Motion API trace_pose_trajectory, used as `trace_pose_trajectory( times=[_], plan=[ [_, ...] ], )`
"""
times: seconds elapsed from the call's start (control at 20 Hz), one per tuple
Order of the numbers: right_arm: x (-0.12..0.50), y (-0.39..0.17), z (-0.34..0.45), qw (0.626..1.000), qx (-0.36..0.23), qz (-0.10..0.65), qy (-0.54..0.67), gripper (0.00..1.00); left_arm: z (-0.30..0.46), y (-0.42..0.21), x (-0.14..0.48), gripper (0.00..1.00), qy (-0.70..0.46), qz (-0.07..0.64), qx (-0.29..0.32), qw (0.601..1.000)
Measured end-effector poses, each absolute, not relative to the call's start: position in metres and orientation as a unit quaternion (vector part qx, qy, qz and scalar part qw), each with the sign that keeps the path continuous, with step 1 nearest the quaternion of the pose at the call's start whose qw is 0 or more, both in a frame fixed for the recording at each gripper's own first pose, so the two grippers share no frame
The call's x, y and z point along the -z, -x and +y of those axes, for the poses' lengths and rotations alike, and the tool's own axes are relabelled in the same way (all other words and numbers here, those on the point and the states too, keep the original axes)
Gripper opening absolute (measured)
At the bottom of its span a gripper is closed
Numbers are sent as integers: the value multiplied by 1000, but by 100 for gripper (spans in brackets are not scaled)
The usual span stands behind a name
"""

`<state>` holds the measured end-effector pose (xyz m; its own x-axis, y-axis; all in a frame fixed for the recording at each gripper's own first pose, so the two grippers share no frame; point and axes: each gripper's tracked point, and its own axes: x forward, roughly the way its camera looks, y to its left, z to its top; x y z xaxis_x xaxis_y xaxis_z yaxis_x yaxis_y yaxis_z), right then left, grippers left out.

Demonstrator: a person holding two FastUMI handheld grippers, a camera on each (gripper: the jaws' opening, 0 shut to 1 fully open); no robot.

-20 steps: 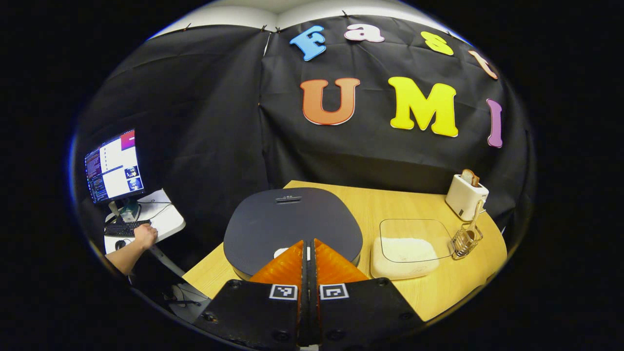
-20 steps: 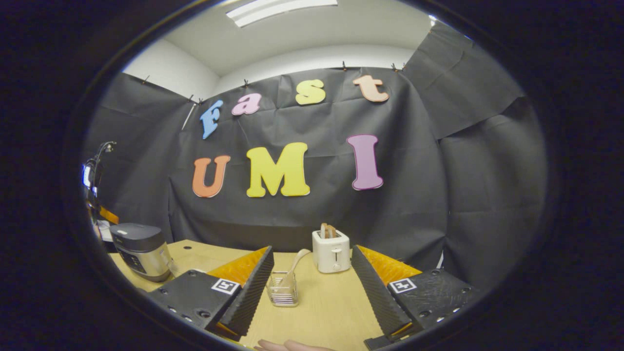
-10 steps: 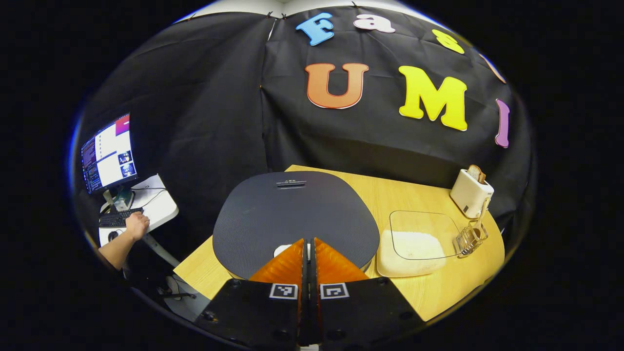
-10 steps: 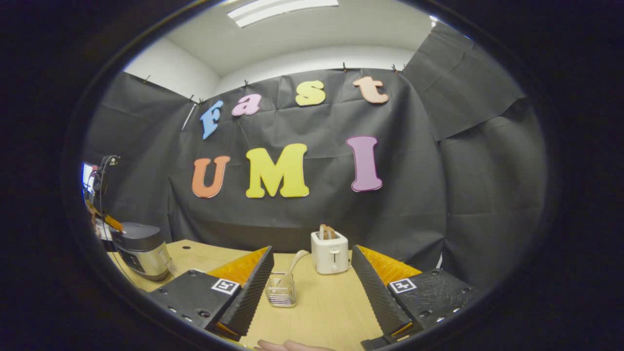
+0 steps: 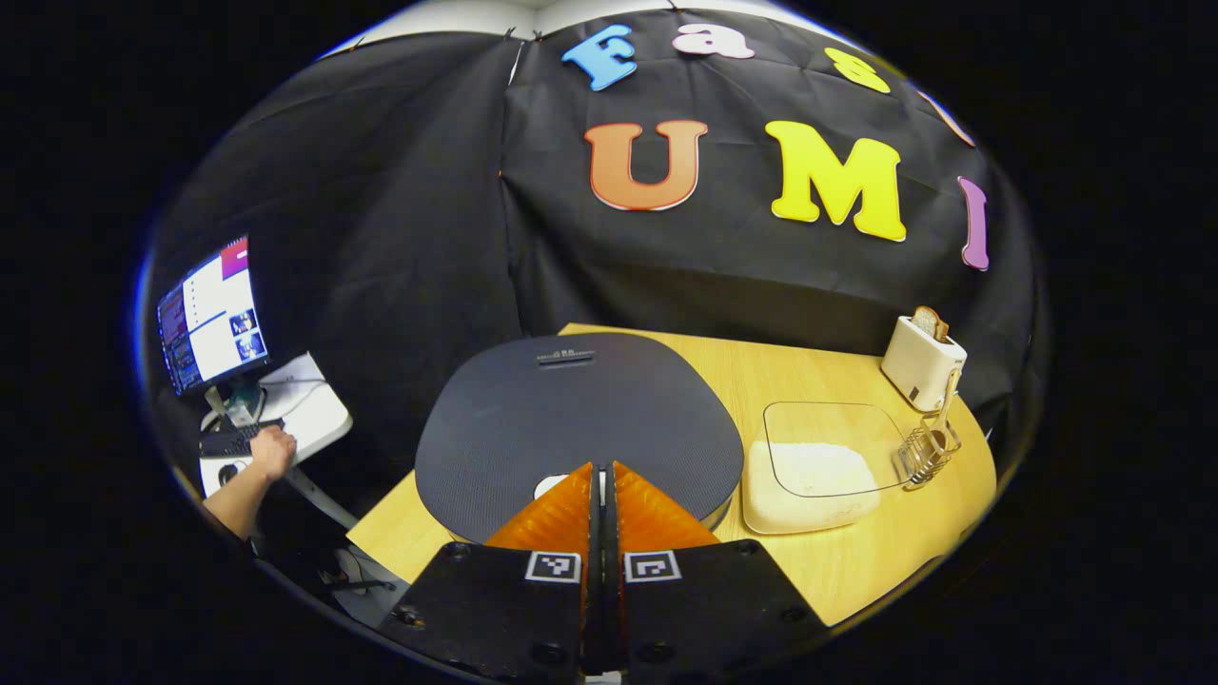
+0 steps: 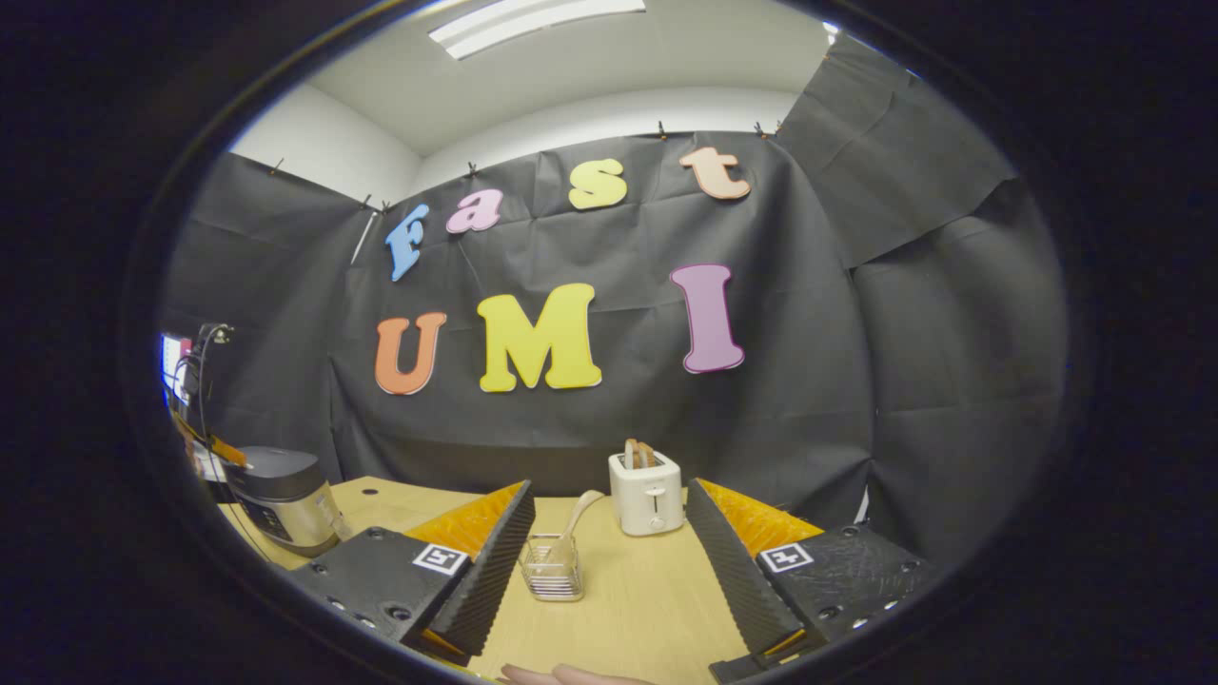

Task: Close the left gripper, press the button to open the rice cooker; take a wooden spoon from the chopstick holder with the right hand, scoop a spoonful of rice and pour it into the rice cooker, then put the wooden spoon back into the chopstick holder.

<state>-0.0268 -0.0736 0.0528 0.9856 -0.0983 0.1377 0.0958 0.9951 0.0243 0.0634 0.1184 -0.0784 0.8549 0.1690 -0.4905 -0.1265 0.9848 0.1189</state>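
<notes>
The rice cooker has a dark lid that lies flat and closed, with a pale button at its near edge. My left gripper is shut with nothing in it, its tips right over that button. To the right stands a clear-lidded box of white rice, then a wire chopstick holder with a wooden spoon upright in it. In the right gripper view my right gripper is open, with the holder and spoon between its fingers farther off. The rice cooker sits far left.
A white toaster with bread in its slot stands at the back of the wooden table. A monitor and a person's hand on a keyboard are off to the left, beyond the table. Fingertips peek in at the bottom.
My left gripper came in closer over the cooker lid during the first half second, then held there. The right gripper has barely moved.
</notes>
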Motion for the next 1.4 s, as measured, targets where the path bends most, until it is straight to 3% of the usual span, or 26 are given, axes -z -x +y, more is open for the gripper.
trace_pose_trajectory(
  times=[0.3, 0.4, 0.45, 0.6, 0.75, 1.05, 1.4],
  plan=[
    [-37, 15, -73, 998, 54, -40, -18, 92, 110, -64, -3, 3, -110, 114, -130, 979],
    [-33, 12, -73, 998, 55, -35, -15, 95, 88, -58, -14, 18, -106, 94, -109, 984],
    [-31, 10, -73, 998, 56, -33, -13, 95, 78, -54, -17, 47, -102, 90, -95, 986],
    [-26, 6, -71, 998, 55, -27, -7, 95, 63, -42, -9, 66, -97, 90, -71, 989],
    [-20, 0, -72, 998, 54, -17, -8, 93, 51, -27, 5, 100, -81, 91, -55, 991],
    [-11, -40, -71, 999, 48, 11, 15, 92, 29, -7, 28, 96, -57, 80, -34, 995],
    [25, -140, -47, 997, 20, 71, -4, 93, 13, -1, 47, 99, -66, 91, -2, 994]
  ],
)
